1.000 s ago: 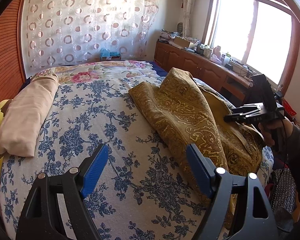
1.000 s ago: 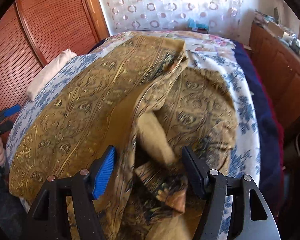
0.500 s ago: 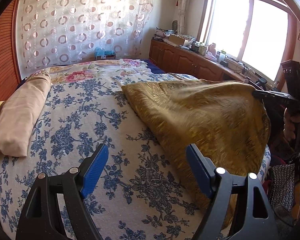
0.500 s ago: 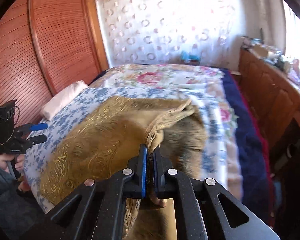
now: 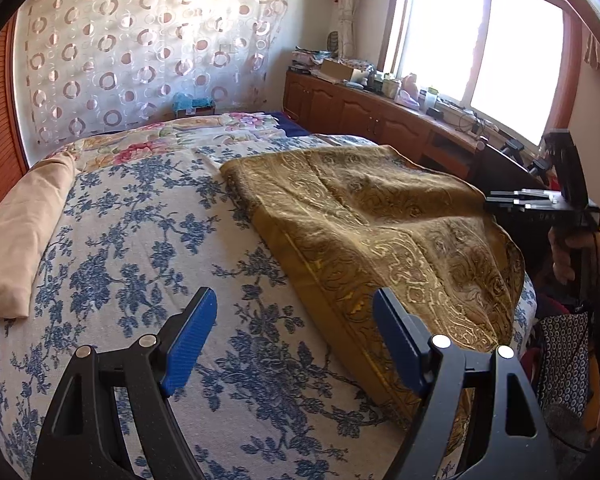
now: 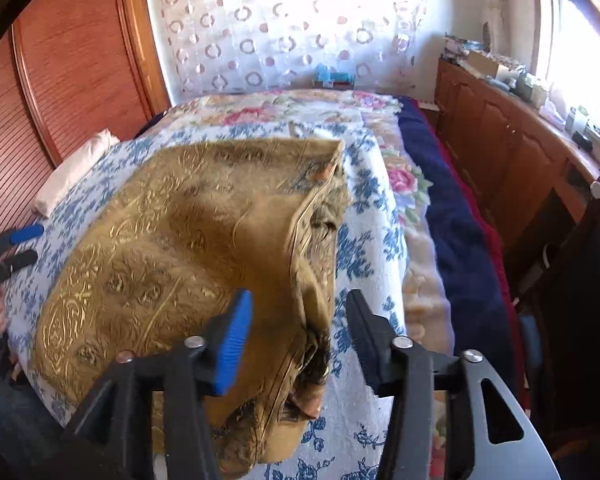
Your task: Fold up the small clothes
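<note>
A gold patterned cloth (image 5: 380, 232) lies spread over the right side of the bed, its near-right edge bunched in folds (image 6: 312, 320). My right gripper (image 6: 299, 300) hovers over that bunched edge with its jaws opening; the fabric sits below and between the fingers, and the pads do not press on it. The left wrist view shows that gripper (image 5: 516, 200) at the cloth's right edge, held by a hand. My left gripper (image 5: 294, 300) stands open above the floral bed cover (image 5: 140, 240), just left of the cloth's near edge, with nothing between its fingers.
A beige rolled pillow (image 5: 20, 232) lies along the bed's left side. A wooden cabinet (image 5: 360, 108) with clutter on top runs under the window on the right. A slatted wooden wardrobe (image 6: 60, 60) stands to the left, and a circle-patterned curtain (image 5: 140, 60) hangs behind the bed.
The right gripper shut on the crumpled cloth's edge, pulled it out towards the bed's edge, then let go. The cloth now lies much flatter. The left gripper drifted slightly and stayed open.
</note>
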Motion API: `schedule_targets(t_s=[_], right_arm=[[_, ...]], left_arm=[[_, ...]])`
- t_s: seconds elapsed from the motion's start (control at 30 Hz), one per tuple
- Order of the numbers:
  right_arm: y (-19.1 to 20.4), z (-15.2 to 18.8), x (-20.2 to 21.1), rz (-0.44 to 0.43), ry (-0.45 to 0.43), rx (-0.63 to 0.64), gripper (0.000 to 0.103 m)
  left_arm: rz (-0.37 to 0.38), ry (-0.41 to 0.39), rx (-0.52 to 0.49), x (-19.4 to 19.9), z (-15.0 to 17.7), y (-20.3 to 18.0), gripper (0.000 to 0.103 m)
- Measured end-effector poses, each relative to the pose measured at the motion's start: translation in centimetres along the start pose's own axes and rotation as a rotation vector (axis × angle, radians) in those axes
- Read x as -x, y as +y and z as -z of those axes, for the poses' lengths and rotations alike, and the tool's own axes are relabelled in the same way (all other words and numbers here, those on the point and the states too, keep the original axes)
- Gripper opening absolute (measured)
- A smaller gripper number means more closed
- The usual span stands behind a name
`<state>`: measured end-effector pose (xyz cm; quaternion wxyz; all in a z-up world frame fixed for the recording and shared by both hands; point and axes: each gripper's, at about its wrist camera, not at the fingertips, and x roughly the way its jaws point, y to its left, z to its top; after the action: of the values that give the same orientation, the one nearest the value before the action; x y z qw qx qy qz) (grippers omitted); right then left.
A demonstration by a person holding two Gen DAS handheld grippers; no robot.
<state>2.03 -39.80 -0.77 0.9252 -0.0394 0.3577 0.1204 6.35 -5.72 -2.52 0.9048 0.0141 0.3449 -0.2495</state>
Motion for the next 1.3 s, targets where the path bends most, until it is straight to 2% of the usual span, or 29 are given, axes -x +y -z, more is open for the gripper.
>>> schedule_targets(t_s=[0.13,0.4,0.47,0.53,0.6,0.63,0.67,0.73,0.83,1.0,1.07,1.13,1.17,1.2,1.23,1.27,1.3], right_arm=[[0.6,0.5,1.6,0.017,-0.039,-0.012,0.052],[3.8,1.5,0.8,0.028,-0.07,0.041,0.051],[4.0,1.4,0.5,0.033,-0.077,0.053,0.04],[3.9,1.1,0.2,0.031,-0.086,0.045,0.039],[3.7,0.8,-0.1,0.031,-0.097,0.034,0.021],[3.7,0.6,-0.5,0.032,-0.098,0.03,0.017],[3.6,0.6,-0.8,0.031,-0.097,0.026,0.009],[3.5,0.7,-1.2,0.038,-0.088,0.028,0.006],[3.4,0.8,-1.9,0.106,-0.056,0.047,0.005],[2.7,1.3,-3.0,0.101,-0.015,0.026,0.005],[2.7,1.3,-2.6,0.096,-0.026,0.017,0.005],[2.7,1.3,-2.0,0.086,-0.037,0.005,0.013],[2.7,1.4,-1.6,0.089,-0.041,0.002,0.027],[2.5,1.8,-1.1,0.085,-0.043,0.0,0.049],[2.6,2.1,-0.8,0.077,-0.042,0.0,0.057],[2.6,2.6,-0.5,0.07,-0.042,-0.002,0.064],[2.6,3.2,-0.1,0.067,-0.039,-0.001,0.064]], left_arm=[[0.011,0.014,-0.017,-0.6,0.2,-1.0,0.081],[0.03,0.053,-0.05,-1.8,0.8,-2.4,0.081],[0.026,0.064,-0.052,-2.2,0.9,-2.5,0.081],[0.024,0.077,-0.052,-2.5,1.1,-2.6,0.081],[0.018,0.089,-0.056,-2.8,1.2,-2.6,0.081],[0.014,0.095,-0.059,-2.9,1.3,-2.7,0.081],[0.011,0.102,-0.061,-3.0,1.4,-2.7,0.081],[0.006,0.12,-0.064,-3.4,1.6,-2.7,0.081],[0.012,0.15,-0.058,-4.1,2.0,-2.4,0.081],[0.011,0.153,-0.064,-4.0,2.2,-2.6,0.081],[0.007,0.154,-0.07,-4.0,2.2,-2.8,0.081],[0.006,0.154,-0.071,-4.0,2.2,-2.8,0.081],[0.006,0.154,-0.07,-3.9,2.2,-2.9,0.081],[0.006,0.154,-0.071,-3.9,2.2,-2.9,0.081],[0.007,0.155,-0.071,-3.9,2.2,-2.9,0.081],[0.008,0.156,-0.072,-4.0,2.2,-2.9,0.081],[0.012,0.157,-0.074,-3.9,2.2,-3.0,0.081]])
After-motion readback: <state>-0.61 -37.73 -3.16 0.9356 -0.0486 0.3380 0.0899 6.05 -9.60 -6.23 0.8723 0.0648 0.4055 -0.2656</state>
